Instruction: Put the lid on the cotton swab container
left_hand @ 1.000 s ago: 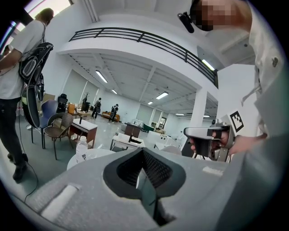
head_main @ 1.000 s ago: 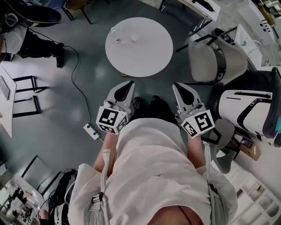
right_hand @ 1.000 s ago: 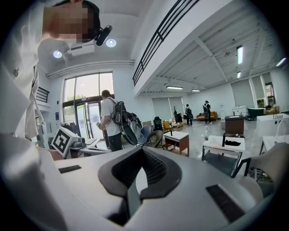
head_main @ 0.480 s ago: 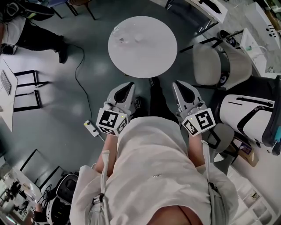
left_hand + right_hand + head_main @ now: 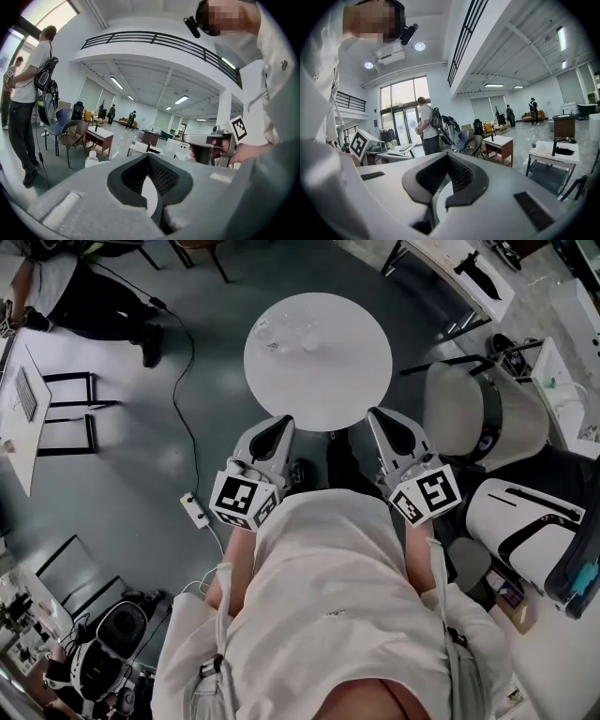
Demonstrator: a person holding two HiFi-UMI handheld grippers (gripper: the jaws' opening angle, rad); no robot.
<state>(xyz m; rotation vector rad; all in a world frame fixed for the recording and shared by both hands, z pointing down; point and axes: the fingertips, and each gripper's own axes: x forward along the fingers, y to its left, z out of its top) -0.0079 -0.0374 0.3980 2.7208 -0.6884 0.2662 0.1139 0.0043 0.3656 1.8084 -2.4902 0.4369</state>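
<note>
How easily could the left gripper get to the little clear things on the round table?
Not easily from here, I think. The left gripper, shut, sits by the round table's near edge; the small clear things lie toward its far side. Nothing blocks the tabletop between, so leaning forward should do.

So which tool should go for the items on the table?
Left, probably. The small clear items sit left of centre on the table, nearer the left tool than the right tool. Both shut, empty.
</note>
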